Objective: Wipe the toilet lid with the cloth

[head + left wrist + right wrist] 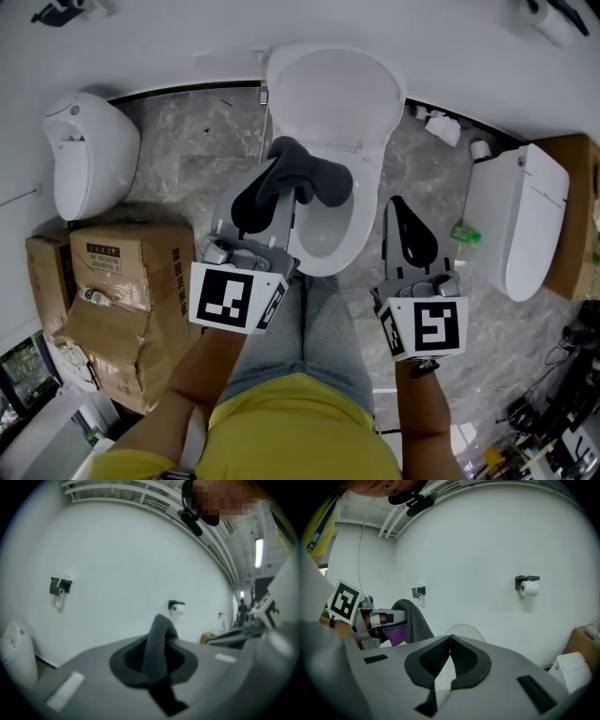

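The white toilet lid [333,94] stands raised against the wall, with the open bowl [328,234] below it. A dark grey cloth [305,173] hangs over the bowl's near-left side, and my left gripper [267,187] is shut on it. In the left gripper view the cloth [157,648] rises from between the closed jaws of the left gripper [157,670]. My right gripper [398,208] is shut and holds nothing, just right of the bowl. The right gripper view shows the right gripper [450,644] with pads together, the lid's top [464,631] beyond, and the cloth [415,620] at left.
A white wall-hung fixture [89,150] is at the left above torn cardboard boxes [122,291]. Another white toilet [520,220] stands at the right beside a box. A paper roll holder [528,585] is on the wall. My legs [309,328] stand before the bowl.
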A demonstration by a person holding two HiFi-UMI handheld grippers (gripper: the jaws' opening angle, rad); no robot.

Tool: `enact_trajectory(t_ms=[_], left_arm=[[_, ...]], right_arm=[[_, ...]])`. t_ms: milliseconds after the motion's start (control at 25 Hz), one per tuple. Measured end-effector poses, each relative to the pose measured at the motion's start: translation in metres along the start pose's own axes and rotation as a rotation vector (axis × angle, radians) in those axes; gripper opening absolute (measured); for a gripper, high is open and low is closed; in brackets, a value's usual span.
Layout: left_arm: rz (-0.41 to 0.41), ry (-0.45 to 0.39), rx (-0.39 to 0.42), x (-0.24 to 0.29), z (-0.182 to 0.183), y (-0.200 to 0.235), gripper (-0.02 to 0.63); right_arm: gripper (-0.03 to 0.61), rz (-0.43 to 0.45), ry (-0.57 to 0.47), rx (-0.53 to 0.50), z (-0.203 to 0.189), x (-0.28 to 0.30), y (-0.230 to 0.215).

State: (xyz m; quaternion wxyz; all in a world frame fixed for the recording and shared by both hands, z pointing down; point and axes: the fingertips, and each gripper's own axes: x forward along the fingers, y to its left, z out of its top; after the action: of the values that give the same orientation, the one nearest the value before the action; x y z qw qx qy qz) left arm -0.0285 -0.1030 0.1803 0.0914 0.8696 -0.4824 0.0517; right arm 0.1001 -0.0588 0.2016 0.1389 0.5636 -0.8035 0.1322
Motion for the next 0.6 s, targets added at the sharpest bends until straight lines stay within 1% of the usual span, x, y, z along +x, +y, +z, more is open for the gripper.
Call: enact_trajectory(t_ms=[200, 320, 600], left_arm=[[0.012, -0.029, 0.003, 0.022, -0.01, 0.018, 0.023], [0.03, -0.045, -0.01, 0.028, -0.018, 0.029, 0.023], [0.037, -0.048, -0.013, 0.052, -0.043, 0.035, 0.023]], right_arm=[[0.017, -0.021, -0.039, 0.007, 0.002, 0.021, -0.008], [0.017, -0.027, -0.052, 0.012, -0.004, 0.031, -0.01], [0.017, -0.036, -0.059, 0.035, -0.022, 0.049, -0.018]])
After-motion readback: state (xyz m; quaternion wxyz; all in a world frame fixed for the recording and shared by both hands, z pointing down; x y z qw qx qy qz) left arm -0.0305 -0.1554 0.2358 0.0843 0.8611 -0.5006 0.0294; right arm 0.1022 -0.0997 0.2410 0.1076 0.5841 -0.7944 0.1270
